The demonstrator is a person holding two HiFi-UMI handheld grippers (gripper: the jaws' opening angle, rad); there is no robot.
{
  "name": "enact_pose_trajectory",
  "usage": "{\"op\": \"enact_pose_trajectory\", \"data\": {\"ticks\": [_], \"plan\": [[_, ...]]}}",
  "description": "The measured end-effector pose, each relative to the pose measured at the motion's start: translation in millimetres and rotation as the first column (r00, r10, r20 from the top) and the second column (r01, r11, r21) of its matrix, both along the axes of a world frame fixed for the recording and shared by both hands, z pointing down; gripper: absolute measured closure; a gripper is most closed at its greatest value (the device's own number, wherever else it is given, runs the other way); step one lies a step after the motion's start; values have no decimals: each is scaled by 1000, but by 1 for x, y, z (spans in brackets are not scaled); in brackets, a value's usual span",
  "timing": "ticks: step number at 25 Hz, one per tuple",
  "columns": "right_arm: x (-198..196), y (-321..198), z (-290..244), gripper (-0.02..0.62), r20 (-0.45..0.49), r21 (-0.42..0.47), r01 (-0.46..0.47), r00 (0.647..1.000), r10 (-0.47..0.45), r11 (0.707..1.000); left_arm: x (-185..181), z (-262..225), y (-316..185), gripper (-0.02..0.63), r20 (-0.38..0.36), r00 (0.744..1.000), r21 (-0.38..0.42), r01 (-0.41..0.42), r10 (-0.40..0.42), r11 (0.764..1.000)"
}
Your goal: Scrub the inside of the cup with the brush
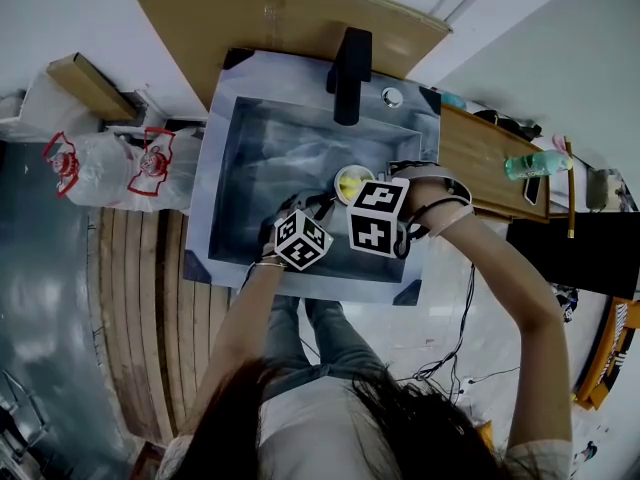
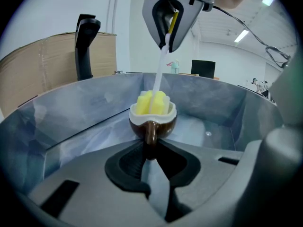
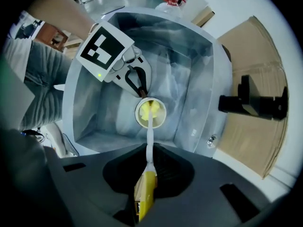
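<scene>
A small brown cup (image 2: pixel 152 122) with a cream inside hangs over the steel sink (image 1: pixel 260 138); my left gripper (image 2: pixel 150 156) is shut on its handle. A brush with a white stem (image 3: pixel 149 141) and yellow grip is clamped in my right gripper (image 3: pixel 147 186), which is shut on it. Its yellow sponge head (image 2: pixel 153 103) sits inside the cup, filling the mouth. In the right gripper view the cup (image 3: pixel 151 113) appears from above with the left gripper (image 3: pixel 137 86) holding it from behind. The head view shows both grippers close together over the sink, the cup (image 1: pixel 350 183) just beyond them.
A black faucet (image 1: pixel 349 73) stands at the sink's back edge beside a round drain knob (image 1: pixel 392 96). Cardboard (image 1: pixel 290 13) leans behind the sink. A green bottle (image 1: pixel 535 163) lies on the wooden counter to the right. Plastic bags (image 1: pixel 110 163) sit to the left.
</scene>
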State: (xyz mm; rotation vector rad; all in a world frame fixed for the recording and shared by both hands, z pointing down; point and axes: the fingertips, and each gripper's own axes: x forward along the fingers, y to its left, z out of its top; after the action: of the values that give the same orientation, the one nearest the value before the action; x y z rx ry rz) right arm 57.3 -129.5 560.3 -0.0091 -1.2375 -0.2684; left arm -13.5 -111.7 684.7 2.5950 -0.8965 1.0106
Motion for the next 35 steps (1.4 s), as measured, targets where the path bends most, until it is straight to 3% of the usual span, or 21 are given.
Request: {"op": "enact_pose_trajectory", "data": {"ticks": [7, 14, 17, 20, 27, 31, 35], "plan": [[23, -8, 6, 545, -33, -8, -93, 995, 93, 996, 3, -1, 1, 538, -5, 1000, 4, -14, 14, 1000], [32, 11, -6, 545, -185, 47, 94, 979, -84, 994, 3, 0, 2, 538, -14, 1000, 1, -16, 16, 1000], [23, 17, -8, 545, -193, 62, 164, 970, -149, 984, 3, 0, 2, 538, -15, 1000, -3, -16, 16, 1000], [14, 19, -11, 545, -169, 62, 169, 973, -157, 984, 4, 0, 2, 538, -16, 1000, -5, -16, 16, 1000], [-2, 7, -7, 545, -67, 54, 92, 994, -89, 994, 3, 0, 2, 538, -18, 1000, -7, -11, 11, 1000], [2, 3, -3, 545, -9, -1, -33, 999, 33, 999, 4, 0, 2, 538, -21, 1000, -5, -11, 11, 1000], [14, -4, 0, 545, 27, -36, -163, 986, 164, 986, 3, -1, 1, 539, -20, 1000, 0, -13, 13, 1000]]}}
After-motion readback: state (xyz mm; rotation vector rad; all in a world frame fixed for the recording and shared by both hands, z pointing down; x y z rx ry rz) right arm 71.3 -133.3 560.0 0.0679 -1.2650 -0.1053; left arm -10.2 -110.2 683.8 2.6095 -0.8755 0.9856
